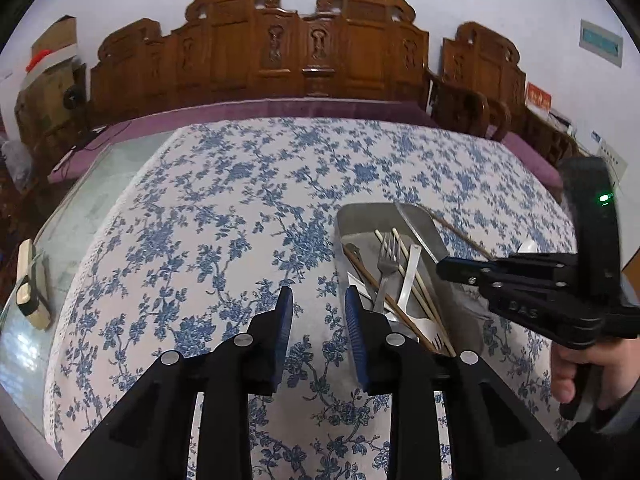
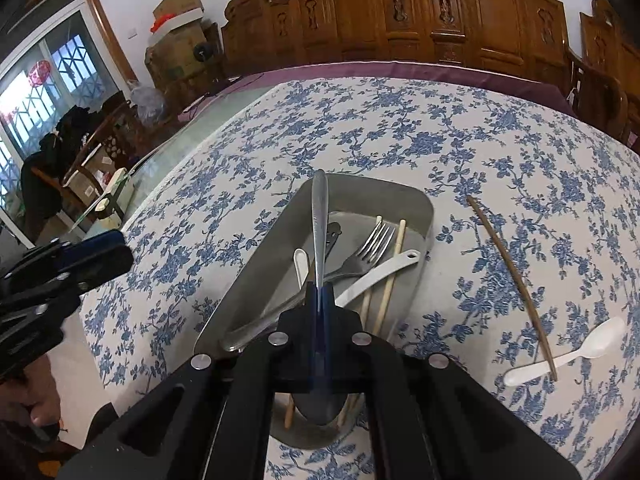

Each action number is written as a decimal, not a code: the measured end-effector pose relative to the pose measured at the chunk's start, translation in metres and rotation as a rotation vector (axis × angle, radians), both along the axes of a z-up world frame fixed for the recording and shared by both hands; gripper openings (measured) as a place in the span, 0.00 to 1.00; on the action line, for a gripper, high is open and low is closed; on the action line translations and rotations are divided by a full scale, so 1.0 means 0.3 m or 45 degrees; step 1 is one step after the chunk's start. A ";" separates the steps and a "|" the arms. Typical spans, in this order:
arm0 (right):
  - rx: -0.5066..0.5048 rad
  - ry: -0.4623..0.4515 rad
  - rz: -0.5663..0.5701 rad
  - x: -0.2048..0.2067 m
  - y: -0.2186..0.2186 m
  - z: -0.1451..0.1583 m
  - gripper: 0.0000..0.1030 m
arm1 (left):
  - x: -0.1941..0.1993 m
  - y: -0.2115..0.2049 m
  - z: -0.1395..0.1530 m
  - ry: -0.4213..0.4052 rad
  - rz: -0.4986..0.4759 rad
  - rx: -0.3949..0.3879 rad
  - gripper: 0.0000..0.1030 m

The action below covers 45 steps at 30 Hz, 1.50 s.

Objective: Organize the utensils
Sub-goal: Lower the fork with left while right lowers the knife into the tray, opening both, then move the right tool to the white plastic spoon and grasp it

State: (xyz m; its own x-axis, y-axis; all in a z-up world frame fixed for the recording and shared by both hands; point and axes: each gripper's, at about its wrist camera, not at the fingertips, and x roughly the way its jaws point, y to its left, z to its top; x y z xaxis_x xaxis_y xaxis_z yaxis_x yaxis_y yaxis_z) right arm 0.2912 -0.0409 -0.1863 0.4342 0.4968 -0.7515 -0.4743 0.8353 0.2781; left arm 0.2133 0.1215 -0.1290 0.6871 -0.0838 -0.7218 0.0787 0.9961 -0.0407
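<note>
A grey metal tray [image 2: 360, 188] lies on the floral tablecloth and holds a fork [image 2: 368, 246], a white spoon [image 2: 380, 274], pale chopsticks [image 2: 394, 264] and other utensils. My right gripper [image 2: 320, 292] is shut on a steel spoon [image 2: 319, 216], held over the tray with its handle pointing away. A brown chopstick [image 2: 512, 276] and a white spoon [image 2: 568, 354] lie on the cloth right of the tray. My left gripper [image 1: 318, 300] is open and empty, over the cloth just left of the tray [image 1: 352, 216]. The right gripper [image 1: 452, 270] shows there over the tray's right side.
The table's glass edge [image 1: 80, 208] lies bare to the left, with a small cream object [image 1: 30, 292] on it. Carved wooden chairs [image 1: 312, 52] stand behind the table. Boxes and clutter [image 2: 176, 40] sit far left.
</note>
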 end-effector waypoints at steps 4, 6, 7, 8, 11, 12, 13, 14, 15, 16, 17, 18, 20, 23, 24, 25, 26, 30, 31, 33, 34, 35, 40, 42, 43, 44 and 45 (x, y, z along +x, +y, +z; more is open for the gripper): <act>-0.004 0.004 -0.004 0.012 0.021 -0.012 0.04 | -0.021 0.004 0.016 -0.033 -0.002 0.002 0.31; 0.000 0.011 -0.007 0.021 0.029 -0.019 0.04 | -0.035 -0.002 0.024 -0.053 -0.005 0.016 0.31; 0.001 0.012 -0.010 0.024 0.032 -0.022 0.04 | -0.042 -0.005 0.028 -0.063 -0.006 0.018 0.31; 0.003 0.014 -0.012 0.028 0.033 -0.025 0.04 | -0.045 -0.006 0.031 -0.069 -0.008 0.019 0.31; 0.013 0.028 -0.014 0.034 0.037 -0.036 0.04 | -0.055 -0.017 0.039 -0.088 -0.014 0.038 0.31; 0.007 0.028 -0.014 0.034 0.039 -0.039 0.05 | -0.058 -0.021 0.042 -0.092 -0.018 0.043 0.32; 0.006 0.027 -0.013 0.033 0.040 -0.041 0.06 | -0.060 -0.023 0.045 -0.097 -0.020 0.045 0.34; 0.009 0.021 -0.014 0.032 0.039 -0.039 0.07 | -0.062 -0.024 0.047 -0.101 -0.022 0.046 0.35; 0.009 0.017 -0.016 0.030 0.037 -0.037 0.07 | -0.063 -0.024 0.047 -0.103 -0.023 0.046 0.36; 0.008 0.016 -0.018 0.029 0.035 -0.037 0.07 | -0.063 -0.023 0.046 -0.101 -0.022 0.046 0.37; 0.008 0.017 -0.018 0.029 0.033 -0.036 0.07 | -0.063 -0.023 0.044 -0.100 -0.022 0.047 0.37; 0.006 0.014 -0.016 0.027 0.028 -0.032 0.07 | -0.063 -0.024 0.042 -0.097 -0.021 0.050 0.37; 0.001 -0.010 -0.010 0.014 0.009 -0.016 0.07 | -0.064 -0.026 0.040 -0.095 -0.019 0.056 0.37; -0.017 -0.050 -0.016 -0.013 -0.054 0.009 0.07 | -0.065 -0.035 0.038 -0.097 -0.015 0.055 0.43; -0.025 -0.059 -0.022 -0.019 -0.076 0.013 0.07 | -0.065 -0.041 0.038 -0.097 -0.016 0.055 0.45; -0.041 -0.076 -0.034 -0.029 -0.118 0.018 0.09 | -0.064 -0.048 0.037 -0.096 -0.018 0.054 0.48; -0.056 -0.085 -0.043 -0.035 -0.145 0.020 0.13 | -0.062 -0.055 0.036 -0.093 -0.024 0.054 0.51; -0.158 -0.121 -0.089 -0.046 -0.298 0.012 0.16 | -0.059 -0.103 0.030 -0.095 -0.048 0.066 0.65; -0.177 -0.121 -0.109 -0.046 -0.342 0.008 0.16 | -0.055 -0.118 0.027 -0.092 -0.055 0.064 0.68; -0.192 -0.117 -0.149 -0.048 -0.419 0.000 0.18 | -0.049 -0.146 0.022 -0.088 -0.066 0.059 0.70; -0.198 -0.114 -0.174 -0.050 -0.462 -0.006 0.21 | -0.046 -0.157 0.019 -0.086 -0.071 0.059 0.71; -0.200 -0.111 -0.195 -0.052 -0.491 -0.012 0.27 | -0.039 -0.179 0.015 -0.081 -0.079 0.059 0.72; -0.216 -0.062 -0.316 -0.050 -0.634 -0.077 0.36 | -0.013 -0.254 0.004 -0.066 -0.110 0.038 0.73; -0.209 -0.034 -0.363 -0.045 -0.672 -0.104 0.37 | 0.004 -0.295 -0.002 -0.059 -0.128 0.037 0.73; -0.203 -0.024 -0.379 -0.042 -0.687 -0.113 0.37 | 0.010 -0.308 -0.002 -0.059 -0.134 0.037 0.73; -0.191 -0.009 -0.407 -0.035 -0.711 -0.128 0.38 | 0.019 -0.328 -0.002 -0.060 -0.142 0.035 0.73; -0.183 0.003 -0.427 -0.031 -0.720 -0.138 0.38 | 0.028 -0.346 -0.001 -0.060 -0.149 0.034 0.73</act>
State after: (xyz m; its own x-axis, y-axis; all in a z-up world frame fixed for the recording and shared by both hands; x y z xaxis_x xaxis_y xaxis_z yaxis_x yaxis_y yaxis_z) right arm 0.2818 -0.2569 -0.2277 0.5529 0.2163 -0.8047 -0.1669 0.9749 0.1474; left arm 0.2217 0.0176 -0.1294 0.7070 -0.1467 -0.6918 0.1957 0.9806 -0.0080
